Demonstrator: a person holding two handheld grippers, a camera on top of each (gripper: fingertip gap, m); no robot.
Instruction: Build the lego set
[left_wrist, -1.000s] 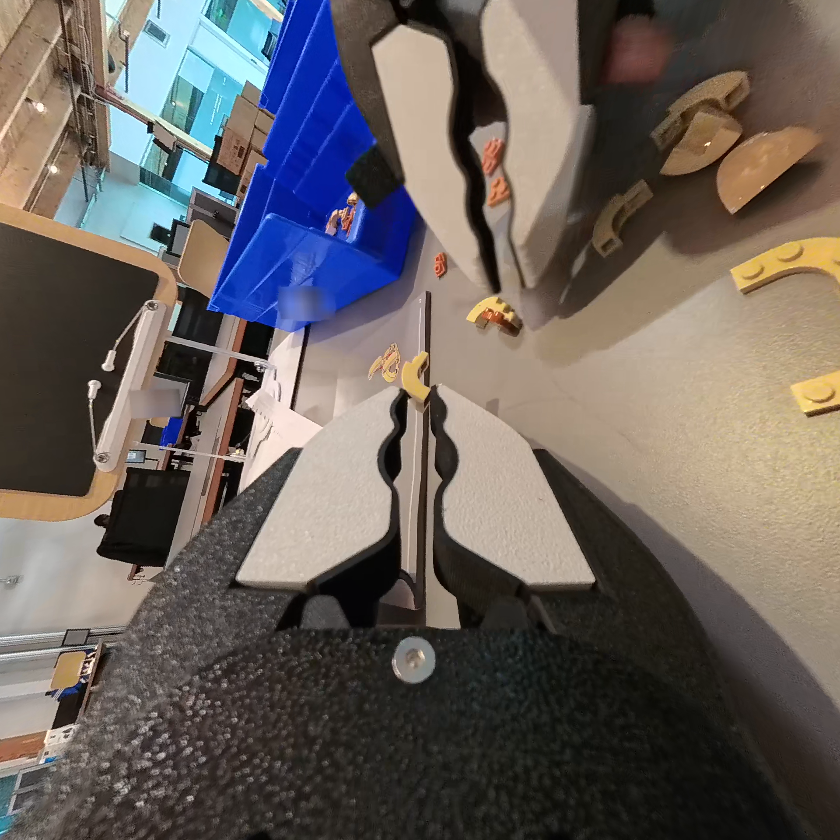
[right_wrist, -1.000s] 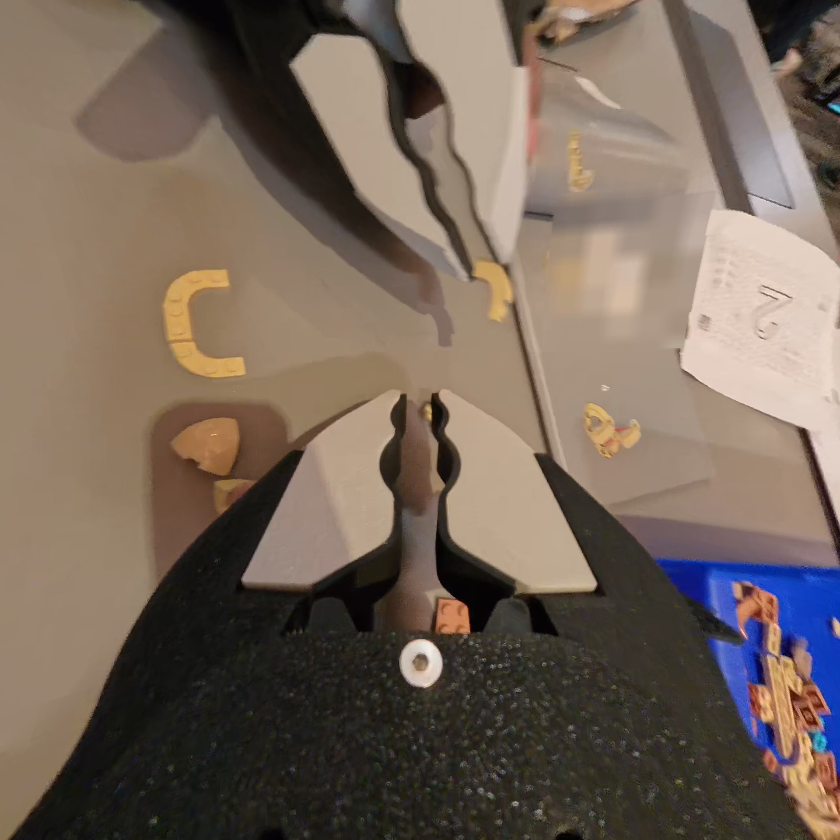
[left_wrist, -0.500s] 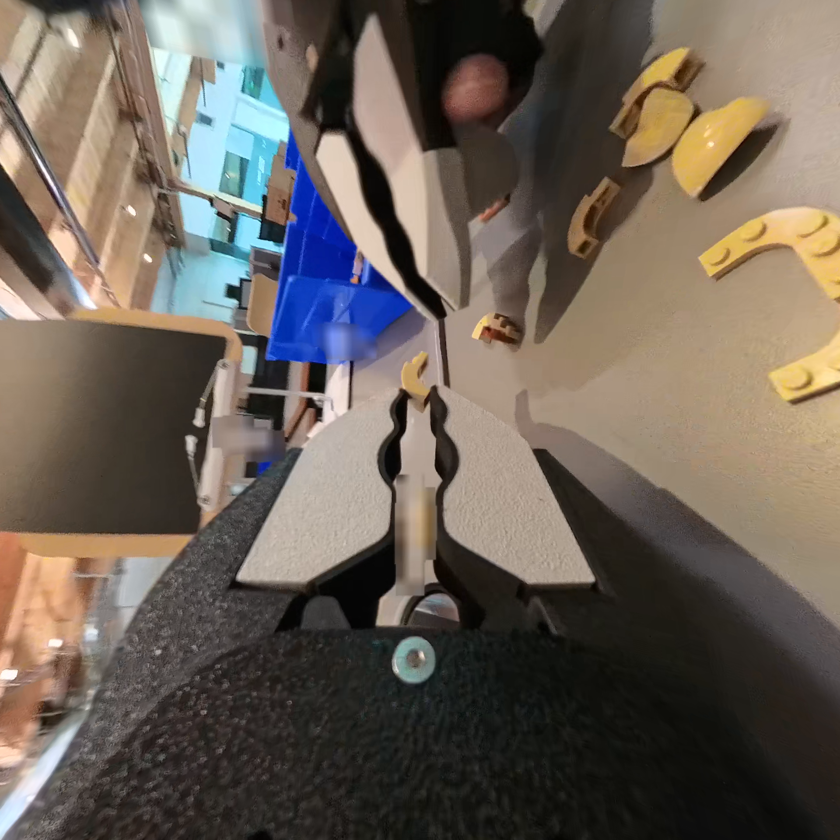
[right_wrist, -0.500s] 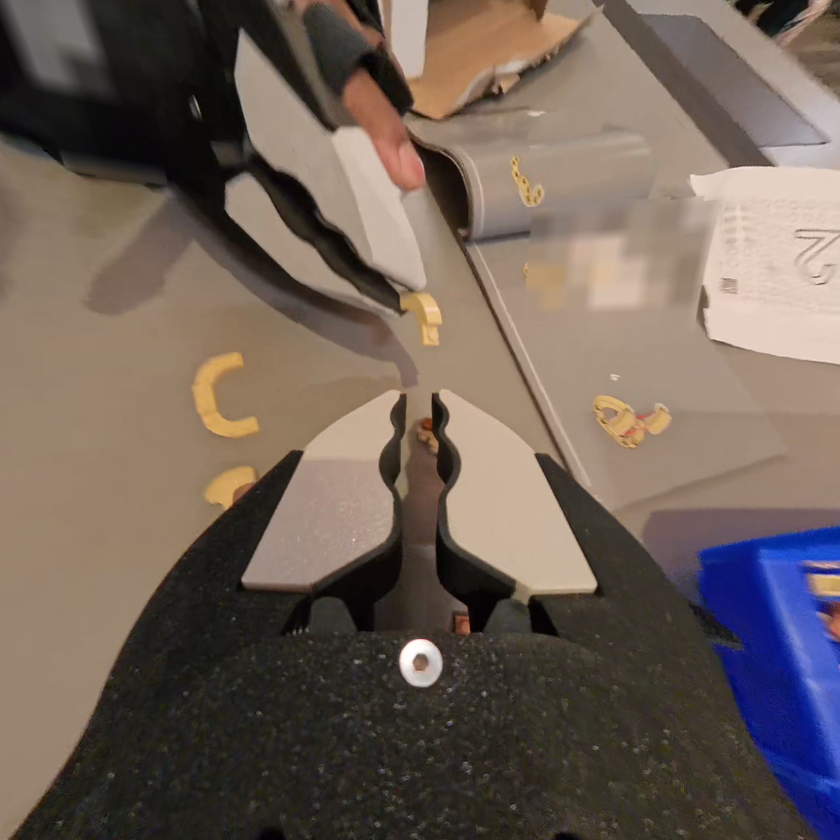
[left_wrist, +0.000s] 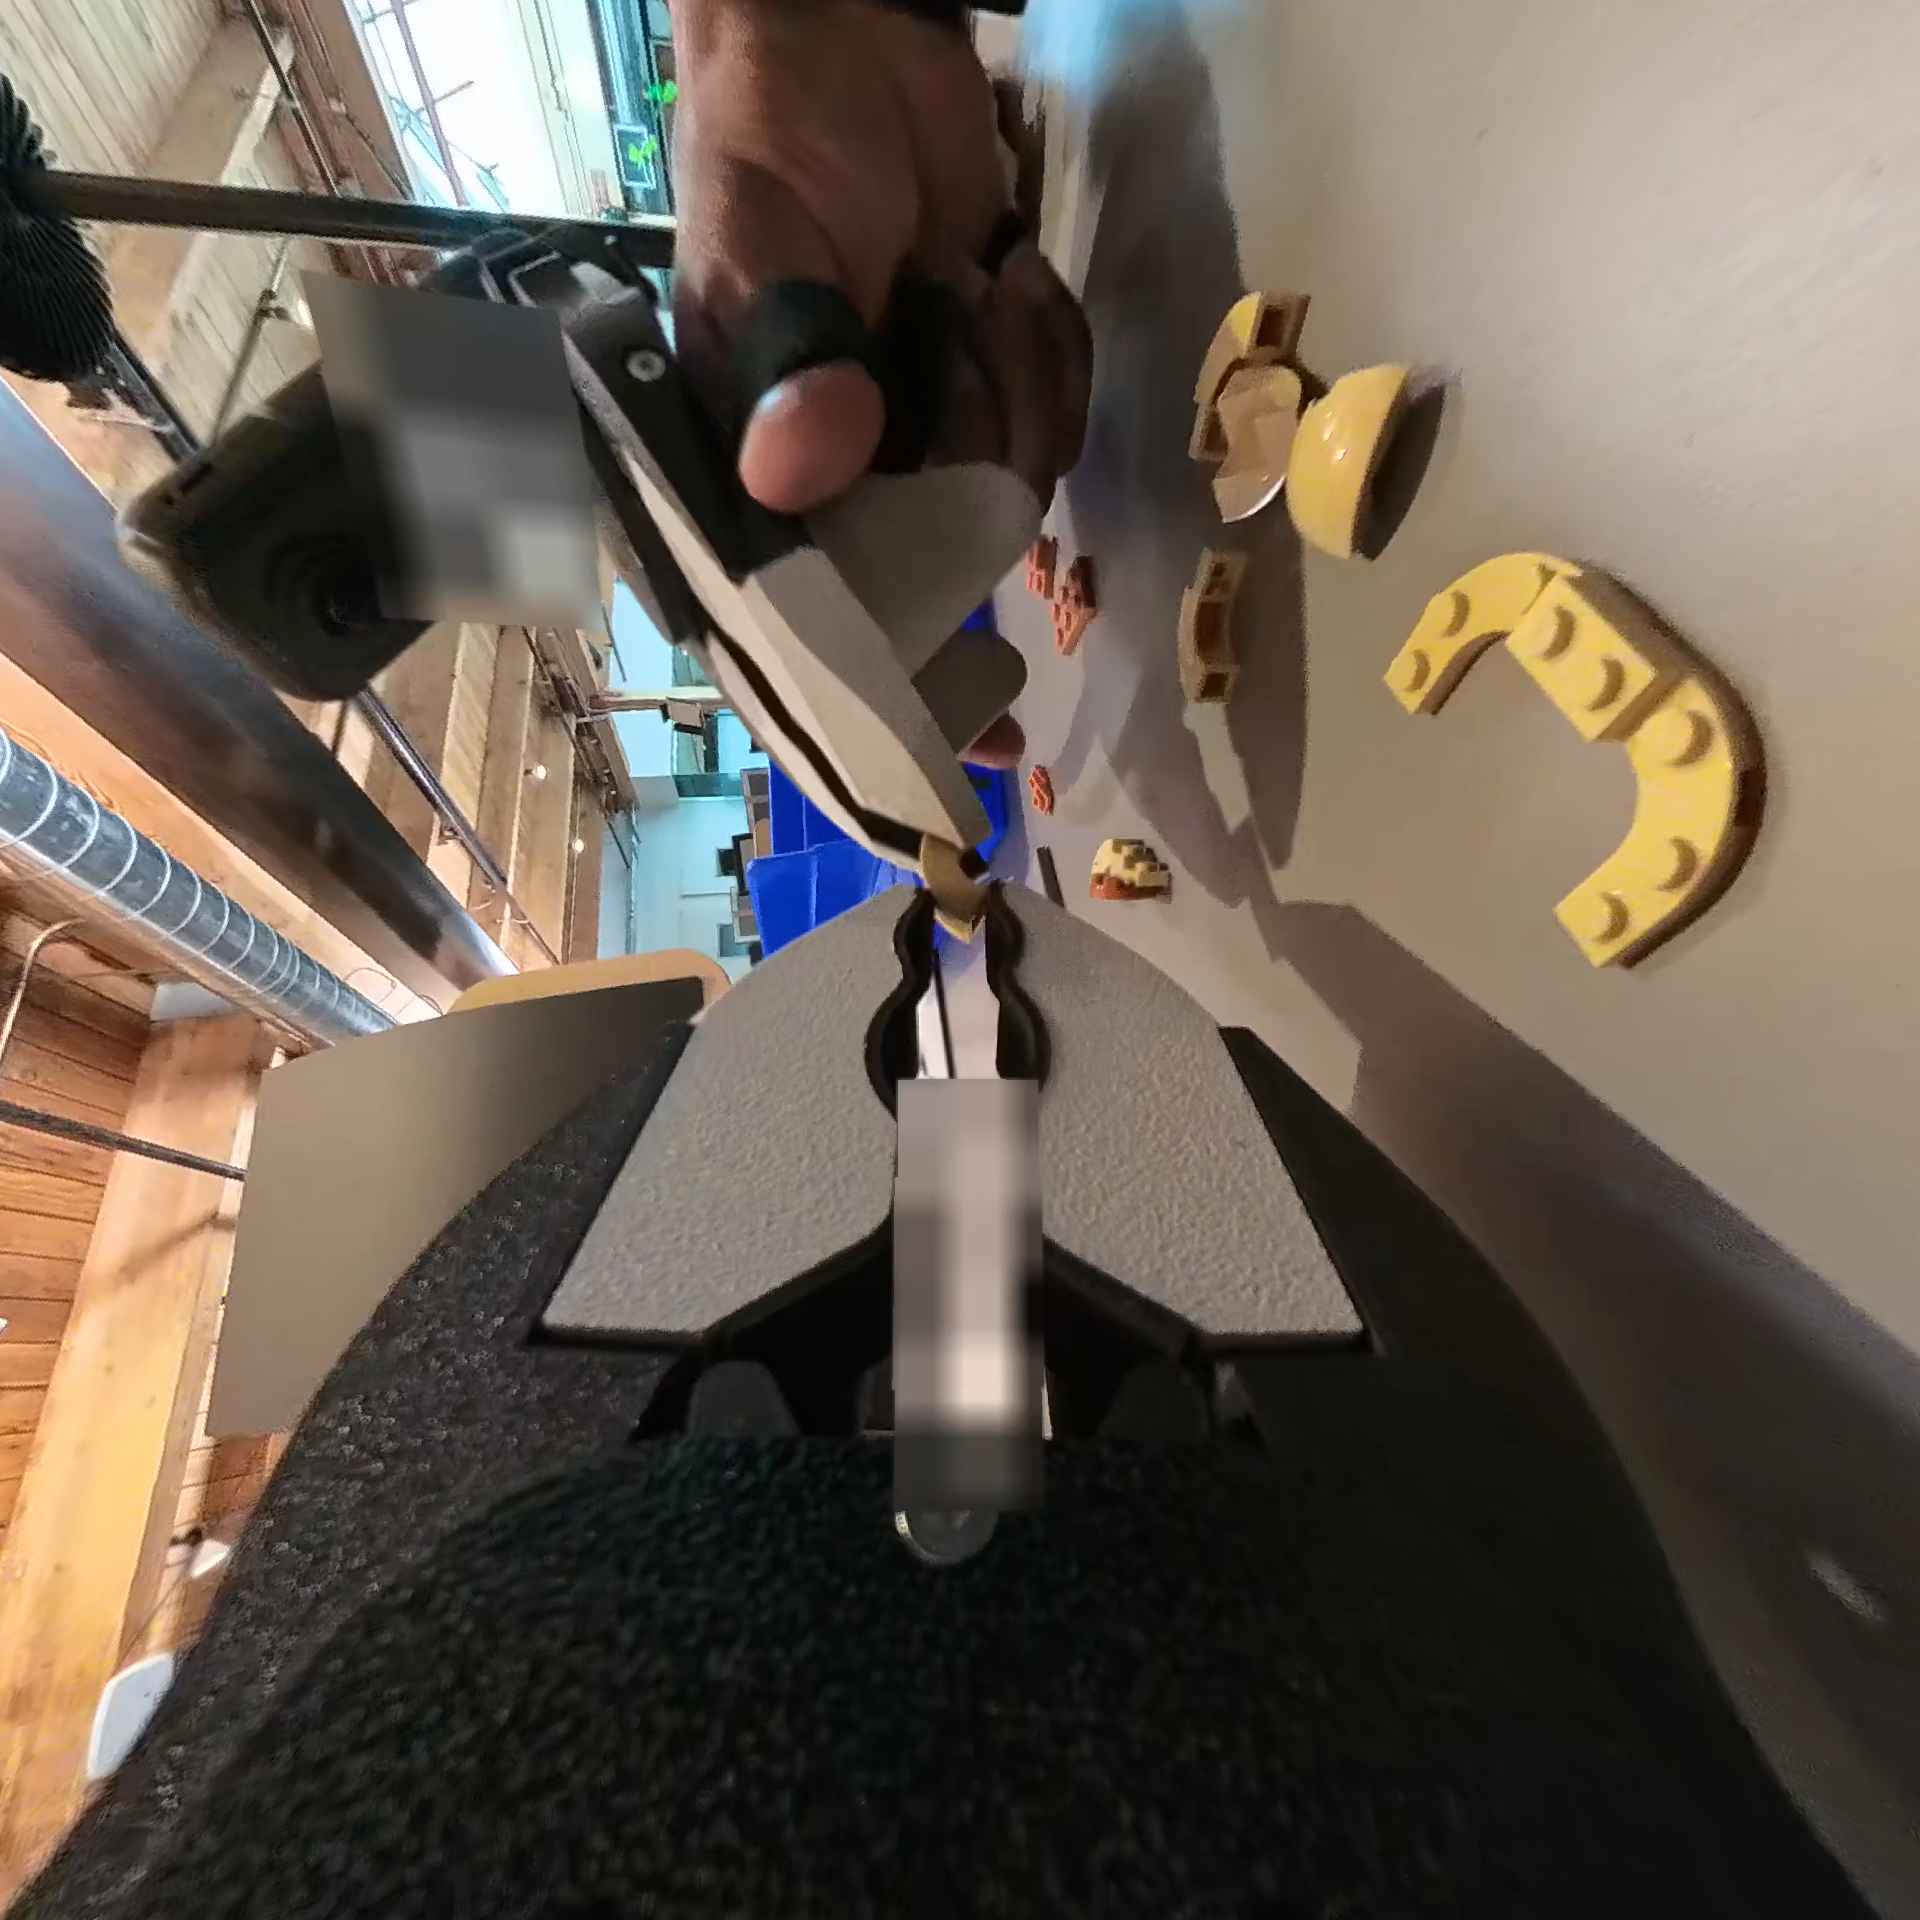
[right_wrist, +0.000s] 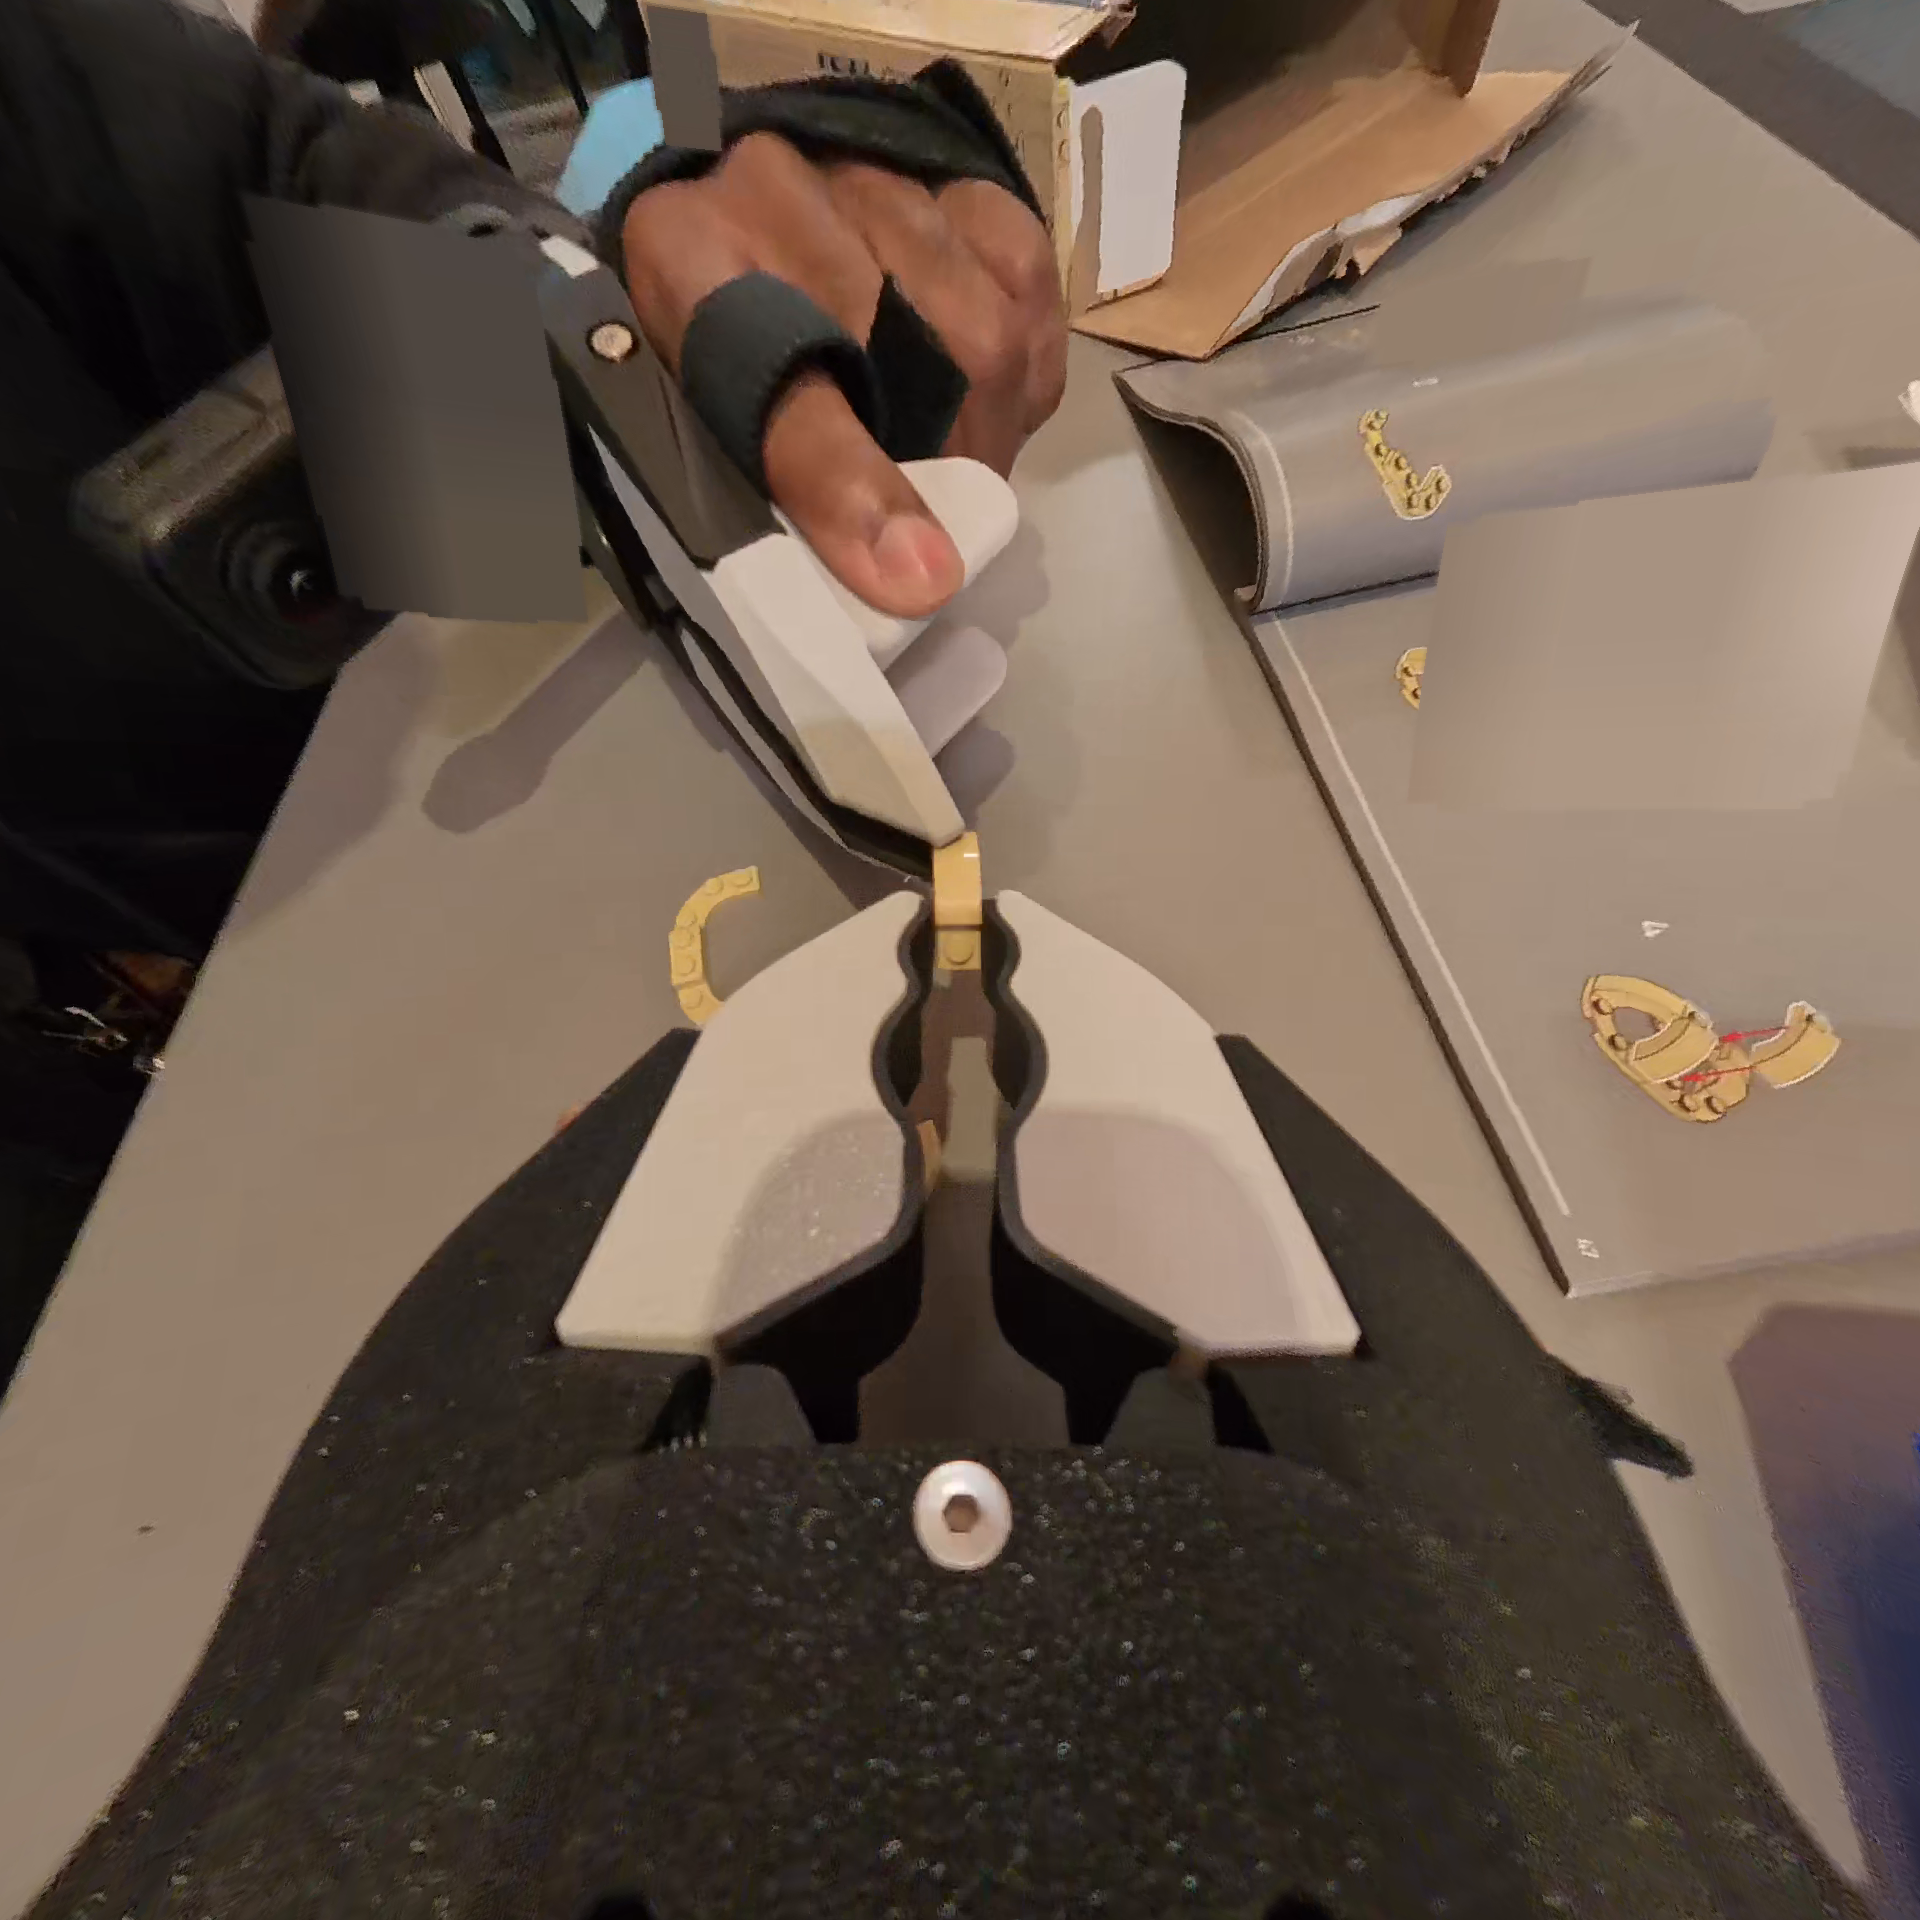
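Small tan curved plastic lego piece (right_wrist: 957, 902) was held above the grey counter (right_wrist: 416, 1039), pinched between both claw tips; right claw (right_wrist: 958, 920) clamped on it; left claw (left_wrist: 961, 914) clamped too; yellow studded arch plate (left_wrist: 1600, 748) lay well apart.

A grey table top (right_wrist: 1143, 644) fills the near part of both views. In the left wrist view the room behind is turned on its side: brick and wooden walls (left_wrist: 62, 1174), a ribbed silver duct (left_wrist: 177, 914) and a dark pipe (left_wrist: 239, 748) run along them. Large windows (left_wrist: 499, 94) let in bright daylight. Farther off stand blue bins (left_wrist: 821, 883).
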